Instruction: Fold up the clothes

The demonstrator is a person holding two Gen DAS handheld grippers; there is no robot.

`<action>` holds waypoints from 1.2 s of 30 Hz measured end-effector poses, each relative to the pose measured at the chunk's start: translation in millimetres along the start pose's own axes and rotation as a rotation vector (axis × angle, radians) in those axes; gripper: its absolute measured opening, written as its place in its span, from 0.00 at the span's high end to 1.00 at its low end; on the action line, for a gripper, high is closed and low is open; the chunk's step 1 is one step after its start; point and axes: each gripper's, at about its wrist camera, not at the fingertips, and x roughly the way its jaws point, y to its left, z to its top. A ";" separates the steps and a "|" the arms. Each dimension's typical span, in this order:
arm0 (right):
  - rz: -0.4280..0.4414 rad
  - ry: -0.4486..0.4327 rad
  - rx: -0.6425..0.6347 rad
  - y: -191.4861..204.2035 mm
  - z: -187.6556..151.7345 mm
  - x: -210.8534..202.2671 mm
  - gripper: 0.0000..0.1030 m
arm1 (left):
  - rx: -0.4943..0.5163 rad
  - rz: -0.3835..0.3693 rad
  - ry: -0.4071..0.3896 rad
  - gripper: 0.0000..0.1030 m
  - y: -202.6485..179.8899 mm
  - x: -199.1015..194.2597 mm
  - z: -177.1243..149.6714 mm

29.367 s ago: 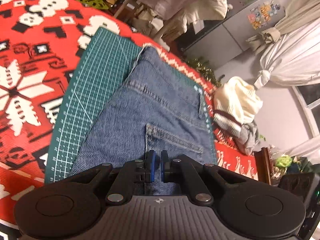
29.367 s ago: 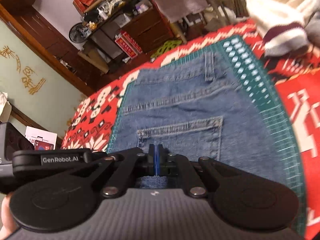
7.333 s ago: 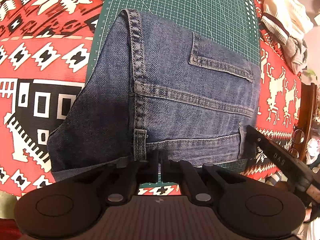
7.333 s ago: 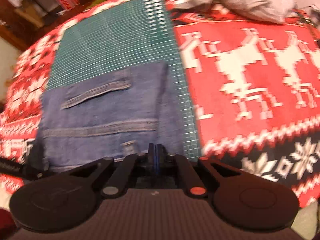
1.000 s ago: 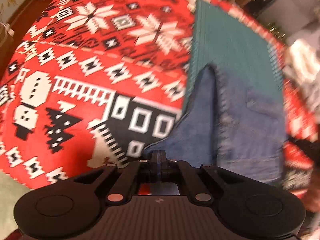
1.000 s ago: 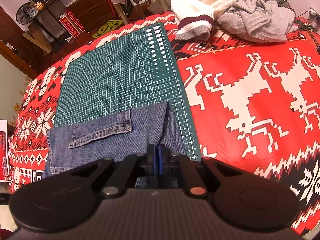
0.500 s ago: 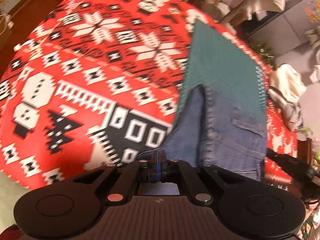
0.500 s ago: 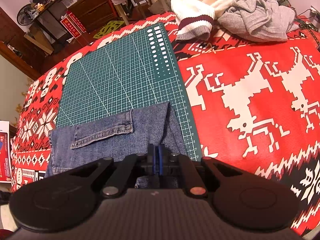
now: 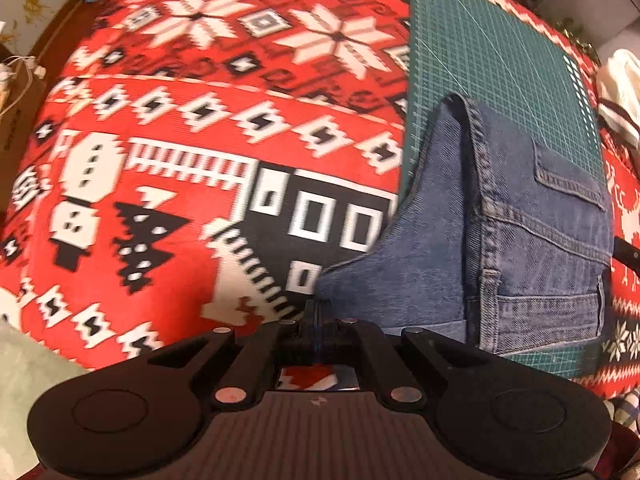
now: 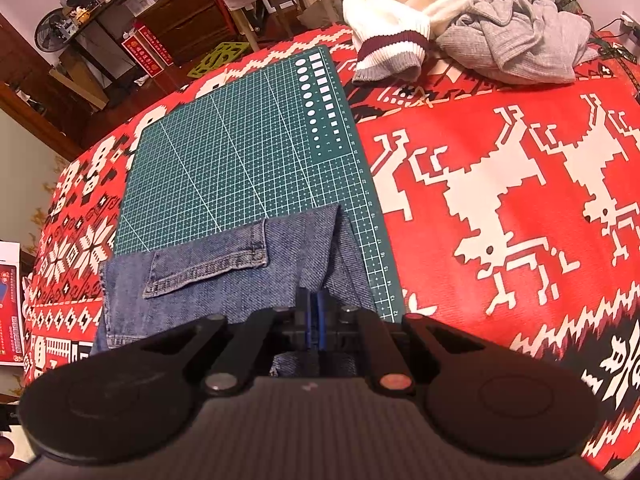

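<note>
Folded blue jeans [image 9: 520, 248] lie on the near end of a green cutting mat [image 9: 500, 52], back pocket up, one corner spilling left onto the red patterned cloth. My left gripper [image 9: 316, 310] is shut on that left corner of the denim. In the right wrist view the jeans [image 10: 224, 280] fill the mat's [image 10: 240, 160] near end, and my right gripper [image 10: 313, 304] is shut on the folded edge at their right side, the blue pads nearly touching. Denim shows beneath the fingers.
A red, white and black patterned cloth [image 10: 500, 184] covers the table. A cream sweater [image 10: 392, 8] and a grey garment [image 10: 516, 40] are heaped at the far right. Shelves and clutter stand beyond the far edge. A dark tool tip [image 9: 626, 252] shows right of the jeans.
The left wrist view has dropped lower and closer to the jeans' left corner, still pinched. The right gripper and the jeans' right side have barely moved.
</note>
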 end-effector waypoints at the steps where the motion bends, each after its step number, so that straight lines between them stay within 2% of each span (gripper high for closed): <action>1: 0.001 -0.001 -0.001 -0.1 -0.1 -0.4 0.94 | -0.011 -0.012 -0.006 1.00 3.0 -3.1 -1.0; 4: 0.003 -0.002 -0.002 0.1 -0.2 -0.7 0.94 | -0.042 -0.073 -0.028 1.00 9.8 -13.8 -3.2; 7: 0.004 -0.001 -0.001 0.1 -0.3 -0.4 0.94 | -0.028 -0.171 -0.037 1.00 5.7 -19.0 -6.7; 9: 0.003 -0.001 -0.003 0.1 -0.3 -0.3 0.94 | 0.004 -0.190 -0.020 1.00 -4.2 -16.2 -9.4; 10: 0.002 -0.001 -0.004 0.3 -0.4 -0.4 0.94 | 0.020 -0.179 -0.006 1.00 -10.0 -11.9 -10.4; 15: 0.001 -0.001 -0.003 0.3 -0.5 -0.7 0.94 | 0.045 -0.031 0.077 1.00 -20.9 13.0 -8.1; 18: 0.004 -0.001 0.000 -0.3 -0.3 -1.3 0.94 | 0.030 0.016 0.111 1.00 -19.4 20.4 -8.6; 19: 0.004 -0.001 0.000 -0.5 -0.5 -1.5 0.94 | 0.020 0.008 0.117 1.00 -19.4 20.6 -8.4; 22: 0.007 -0.001 0.001 -0.7 -0.5 -2.2 0.94 | -0.004 -0.032 0.074 1.00 -16.3 8.7 -6.2; 27: 0.012 -0.003 0.001 -0.3 -0.2 -2.3 0.94 | -0.094 -0.142 -0.015 1.00 -4.9 -13.9 0.5; 31: 0.012 -0.005 -0.002 0.7 -0.2 -2.5 0.94 | -0.109 -0.248 -0.068 1.00 -21.2 -24.0 10.6; 36: 0.009 -0.006 -0.005 1.7 -0.2 -2.1 0.94 | -0.087 -0.272 -0.086 1.00 -54.3 -10.4 44.5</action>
